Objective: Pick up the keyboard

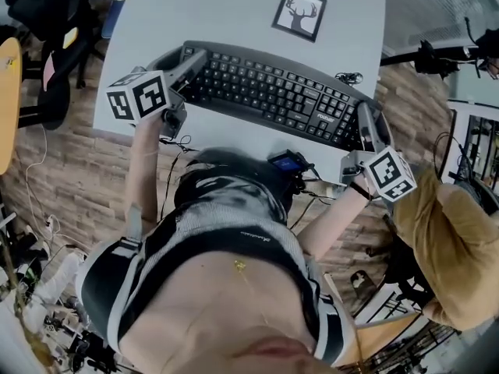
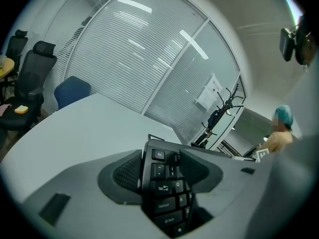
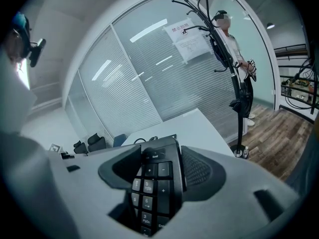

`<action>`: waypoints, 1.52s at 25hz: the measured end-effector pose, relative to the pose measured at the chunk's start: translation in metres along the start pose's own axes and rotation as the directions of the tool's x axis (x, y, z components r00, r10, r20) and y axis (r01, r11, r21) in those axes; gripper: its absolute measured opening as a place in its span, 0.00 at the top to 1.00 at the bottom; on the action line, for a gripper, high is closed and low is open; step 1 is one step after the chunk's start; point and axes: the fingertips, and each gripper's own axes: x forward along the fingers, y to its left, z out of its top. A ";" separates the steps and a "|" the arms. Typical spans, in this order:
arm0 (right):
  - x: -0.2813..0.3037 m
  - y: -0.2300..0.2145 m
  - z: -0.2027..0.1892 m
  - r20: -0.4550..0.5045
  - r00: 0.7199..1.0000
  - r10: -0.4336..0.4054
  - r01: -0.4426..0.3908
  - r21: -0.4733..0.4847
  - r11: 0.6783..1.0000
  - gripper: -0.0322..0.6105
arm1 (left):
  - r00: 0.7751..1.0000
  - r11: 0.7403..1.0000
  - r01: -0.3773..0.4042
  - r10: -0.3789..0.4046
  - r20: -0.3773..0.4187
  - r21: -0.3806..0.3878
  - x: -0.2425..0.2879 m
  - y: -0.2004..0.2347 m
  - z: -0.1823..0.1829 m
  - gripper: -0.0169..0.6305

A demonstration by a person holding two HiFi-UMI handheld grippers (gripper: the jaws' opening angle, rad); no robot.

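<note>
1. The black keyboard lies across the middle of the pale tabletop, running slantwise from far left to near right.
2. A framed deer picture lies on the tabletop beyond the keyboard, apart from it.
3. The left gripper is at the keyboard's left end. In the left gripper view its jaws are clamped on that end, with the column of keys from Esc down to Shift standing between the two dark pads.
4. The right gripper is at the keyboard's right end. In the right gripper view its jaws are closed on the number-pad end, with one pad pressed to each side.
5. No view shows whether the keyboard rests on the tabletop or is clear of it.
</note>
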 end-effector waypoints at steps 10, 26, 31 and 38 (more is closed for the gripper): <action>-0.005 0.001 0.006 0.017 1.000 -0.009 0.009 0.000 1.000 0.56 | 1.000 1.000 0.015 -0.015 -0.002 0.007 0.002 -0.009 0.003 0.63; -0.003 -0.002 0.001 0.004 1.000 -0.012 0.012 0.000 1.000 0.56 | 1.000 1.000 0.002 -0.002 -0.008 0.009 0.002 -0.006 0.001 0.63; -0.002 -0.003 -0.001 0.006 1.000 -0.009 0.009 0.002 1.000 0.56 | 1.000 1.000 0.003 -0.003 -0.005 0.017 0.003 -0.006 0.001 0.63; -0.001 0.002 0.001 0.009 1.000 0.000 0.000 -0.001 1.000 0.56 | 1.000 1.000 -0.008 0.008 0.005 0.018 -0.003 -0.006 0.003 0.63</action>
